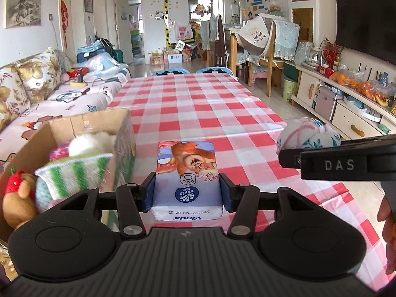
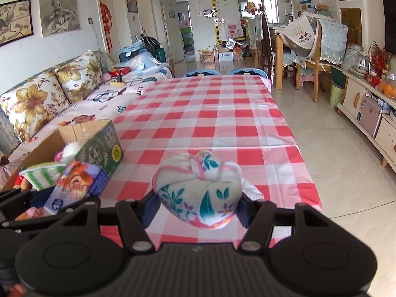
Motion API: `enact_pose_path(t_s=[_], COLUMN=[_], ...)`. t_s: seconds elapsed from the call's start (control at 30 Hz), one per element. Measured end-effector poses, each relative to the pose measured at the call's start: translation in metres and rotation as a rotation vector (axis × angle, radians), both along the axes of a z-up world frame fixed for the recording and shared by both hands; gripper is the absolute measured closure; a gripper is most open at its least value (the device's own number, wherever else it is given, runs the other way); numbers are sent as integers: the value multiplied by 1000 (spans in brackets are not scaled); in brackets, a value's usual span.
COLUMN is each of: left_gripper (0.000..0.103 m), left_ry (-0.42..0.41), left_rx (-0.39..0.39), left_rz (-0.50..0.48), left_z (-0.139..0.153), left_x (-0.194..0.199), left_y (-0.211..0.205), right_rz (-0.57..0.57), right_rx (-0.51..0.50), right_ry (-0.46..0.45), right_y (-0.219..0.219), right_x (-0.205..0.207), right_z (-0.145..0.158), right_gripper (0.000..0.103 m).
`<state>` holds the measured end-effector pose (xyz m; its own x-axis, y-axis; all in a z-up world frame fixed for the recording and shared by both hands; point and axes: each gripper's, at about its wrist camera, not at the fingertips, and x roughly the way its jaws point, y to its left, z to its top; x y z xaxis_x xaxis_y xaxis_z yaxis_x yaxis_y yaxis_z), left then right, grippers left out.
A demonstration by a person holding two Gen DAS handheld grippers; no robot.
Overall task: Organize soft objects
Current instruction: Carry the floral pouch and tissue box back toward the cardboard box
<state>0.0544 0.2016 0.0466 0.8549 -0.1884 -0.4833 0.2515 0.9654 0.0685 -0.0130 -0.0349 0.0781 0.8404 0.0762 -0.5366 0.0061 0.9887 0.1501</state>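
Observation:
My left gripper (image 1: 186,190) is shut on a pack of Vinda tissues (image 1: 186,173) with a cartoon bear print, held above the checked tablecloth (image 1: 198,109). The same tissue pack (image 2: 76,185) shows at the lower left of the right wrist view. My right gripper (image 2: 198,203) is shut on a knotted white cloth bundle (image 2: 200,188) with teal leaves and pink trim; that bundle (image 1: 308,135) appears at the right of the left wrist view. An open cardboard box (image 1: 84,133) on the left holds a green-striped cloth (image 1: 74,173), a white fluffy toy (image 1: 89,143) and a brown plush (image 1: 19,198).
The cardboard box (image 2: 99,146) stands at the table's left edge beside a floral sofa (image 2: 49,99). Two blue chair backs (image 2: 222,72) stand at the table's far end. A low cabinet (image 2: 366,104) with oranges and a dining set line the right side across bare floor.

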Motion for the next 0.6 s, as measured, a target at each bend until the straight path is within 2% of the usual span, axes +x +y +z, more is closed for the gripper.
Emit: enact_pose_path(t_s=[0.4, 0.6], left_gripper=[39, 39], left_ry=[-77, -87], left_rx=[16, -1], left_rz=[30, 49], left_z=[18, 27], left_x=[-7, -7], left_y=[21, 33], right_rz=[42, 63], right_rx=[-2, -5], right_ry=[-52, -72], right_y=[25, 35], right_x=[-6, -5], right_z=[14, 19], right_gripper=[41, 41])
